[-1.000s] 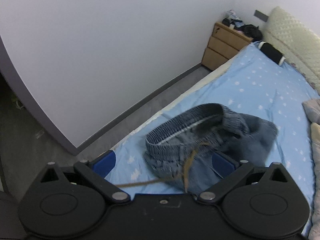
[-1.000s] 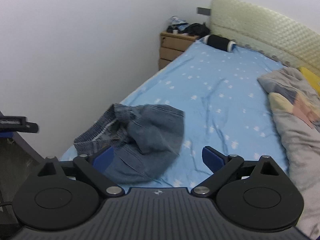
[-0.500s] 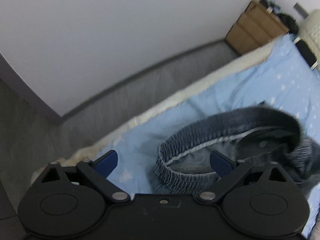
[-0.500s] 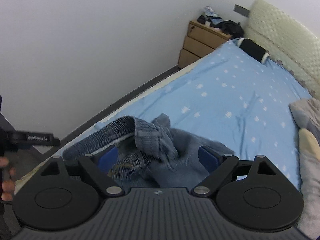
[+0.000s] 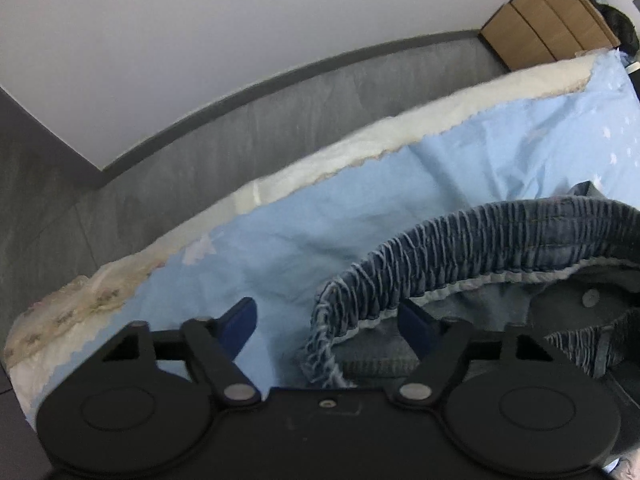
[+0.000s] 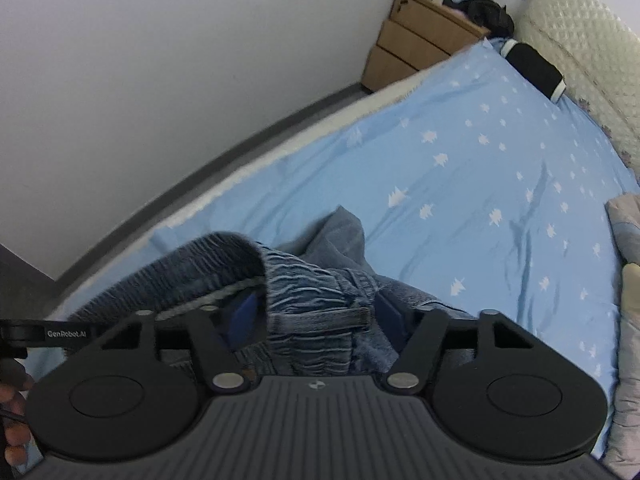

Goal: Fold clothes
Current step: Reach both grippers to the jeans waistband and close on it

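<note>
Task barely begun, by the look of it: denim shorts (image 6: 320, 292) lie bunched at lower centre of the right wrist view, on the blue bed sheet (image 6: 460, 184) near the bed's edge, no fold made.

Left gripper (image 5: 326, 322) is closing, elastic waistband (image 5: 480, 240) edge between its jaws, pads not yet pressing. Right gripper (image 6: 314, 314) is closing too, waistband and belt loop between the jaws; contact can't be told.

Shorts' legs hidden under the heap. Left view blurred, and the garment is cut off at its right edge.
</note>
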A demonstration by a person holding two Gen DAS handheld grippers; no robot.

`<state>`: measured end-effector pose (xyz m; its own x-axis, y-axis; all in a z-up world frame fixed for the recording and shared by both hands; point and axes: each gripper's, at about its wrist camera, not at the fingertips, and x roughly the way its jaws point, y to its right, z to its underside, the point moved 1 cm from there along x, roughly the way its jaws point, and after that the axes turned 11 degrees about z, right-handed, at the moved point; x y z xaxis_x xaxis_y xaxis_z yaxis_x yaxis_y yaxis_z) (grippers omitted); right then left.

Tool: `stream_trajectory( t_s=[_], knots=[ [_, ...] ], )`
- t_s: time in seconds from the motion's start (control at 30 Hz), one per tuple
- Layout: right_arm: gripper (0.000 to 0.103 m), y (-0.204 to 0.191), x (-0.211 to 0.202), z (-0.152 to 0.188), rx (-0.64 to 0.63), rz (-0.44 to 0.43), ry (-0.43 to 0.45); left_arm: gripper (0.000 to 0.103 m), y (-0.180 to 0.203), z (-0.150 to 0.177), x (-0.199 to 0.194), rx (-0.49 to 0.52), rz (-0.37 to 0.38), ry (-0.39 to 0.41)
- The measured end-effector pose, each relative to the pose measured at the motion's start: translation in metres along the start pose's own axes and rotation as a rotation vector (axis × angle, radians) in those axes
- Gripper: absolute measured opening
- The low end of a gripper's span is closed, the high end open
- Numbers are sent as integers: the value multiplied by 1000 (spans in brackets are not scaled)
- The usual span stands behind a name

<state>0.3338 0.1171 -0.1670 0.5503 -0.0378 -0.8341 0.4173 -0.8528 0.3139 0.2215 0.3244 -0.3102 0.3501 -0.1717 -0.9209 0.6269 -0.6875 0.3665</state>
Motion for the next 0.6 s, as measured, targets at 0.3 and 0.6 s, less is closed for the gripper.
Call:
stream_trajectory(
  t_s=[0.3, 0.6],
  knots=[
    [13, 35, -19, 0, 81, 36, -19, 42, 11, 13, 3, 4, 9, -30],
    [8, 82, -64, 31, 177, 52, 21, 9, 33, 39, -63, 49, 88, 89]
  ],
)
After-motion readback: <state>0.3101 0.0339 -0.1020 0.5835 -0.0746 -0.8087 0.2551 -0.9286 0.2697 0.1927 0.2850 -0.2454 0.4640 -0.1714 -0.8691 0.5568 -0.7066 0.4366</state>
